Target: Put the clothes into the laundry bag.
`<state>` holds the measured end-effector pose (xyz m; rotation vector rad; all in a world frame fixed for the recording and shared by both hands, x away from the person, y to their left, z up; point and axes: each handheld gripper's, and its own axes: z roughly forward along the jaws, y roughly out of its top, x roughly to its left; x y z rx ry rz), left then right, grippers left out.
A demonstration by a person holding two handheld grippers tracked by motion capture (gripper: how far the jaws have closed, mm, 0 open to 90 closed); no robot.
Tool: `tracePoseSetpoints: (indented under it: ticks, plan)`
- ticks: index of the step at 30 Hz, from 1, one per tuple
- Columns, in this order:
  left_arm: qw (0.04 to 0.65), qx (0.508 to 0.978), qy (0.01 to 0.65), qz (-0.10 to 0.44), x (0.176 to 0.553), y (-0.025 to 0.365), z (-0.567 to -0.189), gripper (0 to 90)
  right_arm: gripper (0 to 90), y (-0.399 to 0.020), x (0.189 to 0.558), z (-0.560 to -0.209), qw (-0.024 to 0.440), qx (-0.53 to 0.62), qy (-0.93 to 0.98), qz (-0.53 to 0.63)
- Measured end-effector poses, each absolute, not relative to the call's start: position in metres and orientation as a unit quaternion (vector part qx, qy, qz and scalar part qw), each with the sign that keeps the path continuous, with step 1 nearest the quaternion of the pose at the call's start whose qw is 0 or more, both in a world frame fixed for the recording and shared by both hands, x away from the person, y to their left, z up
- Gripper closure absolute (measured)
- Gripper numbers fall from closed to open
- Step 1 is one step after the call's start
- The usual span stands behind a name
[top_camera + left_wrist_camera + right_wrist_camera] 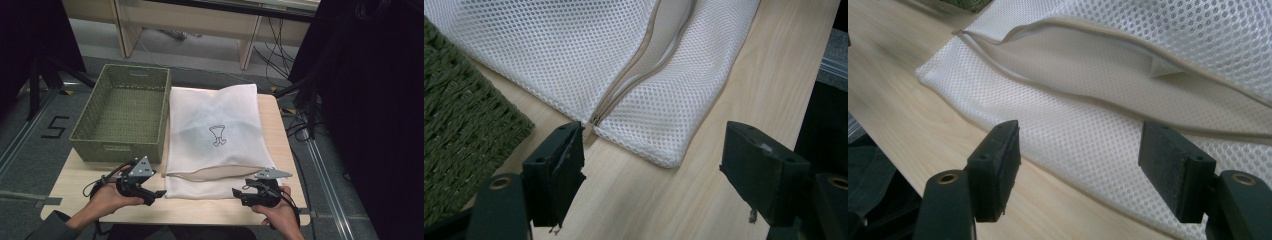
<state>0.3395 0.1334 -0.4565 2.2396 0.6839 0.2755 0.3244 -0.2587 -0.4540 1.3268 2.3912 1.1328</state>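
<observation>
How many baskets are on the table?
1. The green woven basket sits on the table's left side, beside the white mesh laundry bag.

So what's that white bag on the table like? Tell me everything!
The white mesh bag looks like soft netted fabric full of tiny holes, with a small dark drawing printed in the middle. It lies flat on the wooden table, its left edge right beside the green woven basket. A beige zipper runs across its near end and gapes open, showing a pale lining. Both grippers sit near that end with nothing between their jaws.
</observation>
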Motion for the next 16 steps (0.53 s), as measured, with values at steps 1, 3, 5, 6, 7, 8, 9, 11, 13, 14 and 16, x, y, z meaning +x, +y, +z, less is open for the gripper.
tracePoseSetpoints:
  ticks: [1, 3, 5, 6, 7, 8, 9, 11, 13, 14, 16]
  plan:
    - [0.382, 0.878, 0.268, 0.109, 0.3393, 0.1338, -0.4563, 24.5, 34.0, -0.2589, 0.3242, -0.4554, 0.099, 0.44, 0.804, 0.388]
    - [0.385, 0.876, 0.269, 0.108, 0.3398, 0.134, -0.457, 24.3, 34.0, -0.2608, 0.3232, -0.4555, 0.105, 0.436, 0.808, 0.382]
    - [0.382, 0.878, 0.265, 0.112, 0.341, 0.135, -0.457, 24.2, 33.8, -0.2619, 0.3237, -0.455, 0.106, 0.437, 0.809, 0.378]
    - [0.382, 0.876, 0.273, 0.111, 0.3404, 0.1345, -0.4573, 24.1, 33.8, -0.2623, 0.3244, -0.4555, 0.108, 0.436, 0.809, 0.379]
    - [0.382, 0.876, 0.273, 0.111, 0.3408, 0.1344, -0.4573, 24.1, 33.8, -0.2624, 0.3245, -0.4558, 0.108, 0.435, 0.81, 0.378]
    - [0.378, 0.877, 0.273, 0.114, 0.3414, 0.1345, -0.4573, 24.0, 33.8, -0.2609, 0.3225, -0.4554, 0.098, 0.448, 0.806, 0.374]
    - [0.378, 0.878, 0.272, 0.114, 0.3414, 0.1344, -0.4575, 24.0, 33.8, -0.261, 0.3236, -0.4568, 0.105, 0.442, 0.805, 0.381]
    - [0.379, 0.877, 0.272, 0.112, 0.3409, 0.1344, -0.4579, 23.9, 33.8, -0.2616, 0.3246, -0.457, 0.111, 0.435, 0.809, 0.379]
    - [0.379, 0.877, 0.272, 0.112, 0.3416, 0.1342, -0.4576, 23.8, 33.8, -0.2604, 0.3234, -0.456, 0.098, 0.444, 0.809, 0.373]
    - [0.382, 0.877, 0.271, 0.11, 0.3423, 0.1339, -0.458, 23.8, 33.8, -0.2601, 0.3226, -0.4557, 0.093, 0.449, 0.808, 0.37]
    - [0.378, 0.88, 0.264, 0.114, 0.3431, 0.1349, -0.4578, 23.8, 33.8, -0.2608, 0.3241, -0.456, 0.102, 0.443, 0.809, 0.373]
